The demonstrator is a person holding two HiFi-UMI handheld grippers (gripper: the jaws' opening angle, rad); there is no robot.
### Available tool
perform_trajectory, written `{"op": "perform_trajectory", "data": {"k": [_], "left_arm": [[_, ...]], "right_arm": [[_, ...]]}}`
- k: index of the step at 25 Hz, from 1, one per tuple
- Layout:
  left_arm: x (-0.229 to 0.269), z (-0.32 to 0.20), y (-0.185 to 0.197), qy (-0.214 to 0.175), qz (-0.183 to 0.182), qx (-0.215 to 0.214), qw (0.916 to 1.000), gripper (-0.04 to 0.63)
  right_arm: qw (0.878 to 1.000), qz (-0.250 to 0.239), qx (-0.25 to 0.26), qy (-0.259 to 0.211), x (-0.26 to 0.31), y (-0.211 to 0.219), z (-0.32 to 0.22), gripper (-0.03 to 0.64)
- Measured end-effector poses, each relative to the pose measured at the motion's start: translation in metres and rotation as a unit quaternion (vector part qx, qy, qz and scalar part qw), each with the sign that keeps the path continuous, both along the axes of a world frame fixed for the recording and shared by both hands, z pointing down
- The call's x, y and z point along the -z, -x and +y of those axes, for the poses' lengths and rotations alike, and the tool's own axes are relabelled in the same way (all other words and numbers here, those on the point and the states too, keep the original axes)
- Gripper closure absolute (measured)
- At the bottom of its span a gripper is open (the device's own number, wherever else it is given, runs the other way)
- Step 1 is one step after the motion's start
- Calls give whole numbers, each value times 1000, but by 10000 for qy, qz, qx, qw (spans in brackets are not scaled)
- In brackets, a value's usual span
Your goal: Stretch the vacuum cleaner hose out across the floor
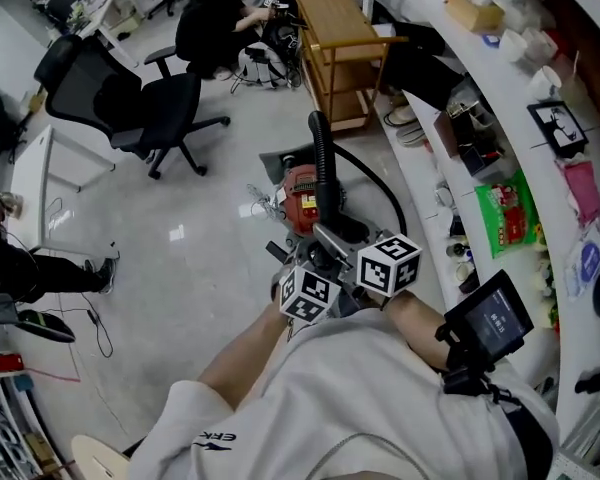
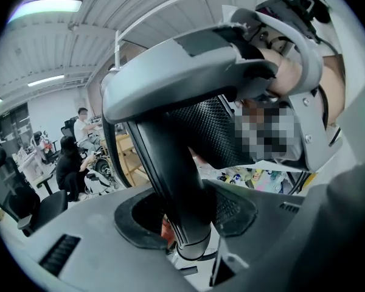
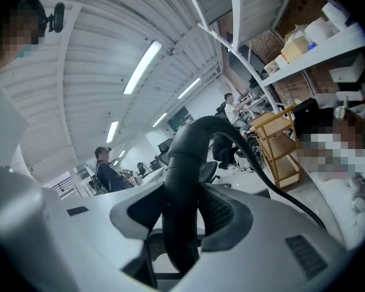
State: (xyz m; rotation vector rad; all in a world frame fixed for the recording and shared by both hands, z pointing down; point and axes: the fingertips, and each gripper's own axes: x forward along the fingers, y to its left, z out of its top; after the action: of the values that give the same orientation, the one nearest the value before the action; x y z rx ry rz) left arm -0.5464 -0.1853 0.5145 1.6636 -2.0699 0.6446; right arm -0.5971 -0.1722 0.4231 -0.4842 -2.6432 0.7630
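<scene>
Open floor point(image 1: 180, 258) is left from nine to eleven o'clock, bounded by an office chair point(image 1: 145, 108). The hose point(image 1: 322, 168) is clamped in the left gripper point(image 2: 185, 218) and the right gripper point(image 3: 182, 218), arching at twelve o'clock over the red vacuum cleaner point(image 1: 300, 196). The counter edge point(image 1: 420, 198) is met at two o'clock.

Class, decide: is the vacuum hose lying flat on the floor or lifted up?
Lifted. The hose arches up off the floor, clamped in the left tool and right tool.
</scene>
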Motion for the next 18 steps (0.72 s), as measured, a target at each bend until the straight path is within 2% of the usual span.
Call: {"op": "perform_trajectory", "data": {"k": [5, 18], "left_arm": [[-32, 6, -51, -15, -74, -318, 9995, 439], [-40, -2, -154, 137, 14, -1285, 9916, 433]], "right_arm": [[9993, -131, -353, -53, -30, -52, 4, 443], [9913, -62, -1311, 83, -39, -151, -16, 443]]}}
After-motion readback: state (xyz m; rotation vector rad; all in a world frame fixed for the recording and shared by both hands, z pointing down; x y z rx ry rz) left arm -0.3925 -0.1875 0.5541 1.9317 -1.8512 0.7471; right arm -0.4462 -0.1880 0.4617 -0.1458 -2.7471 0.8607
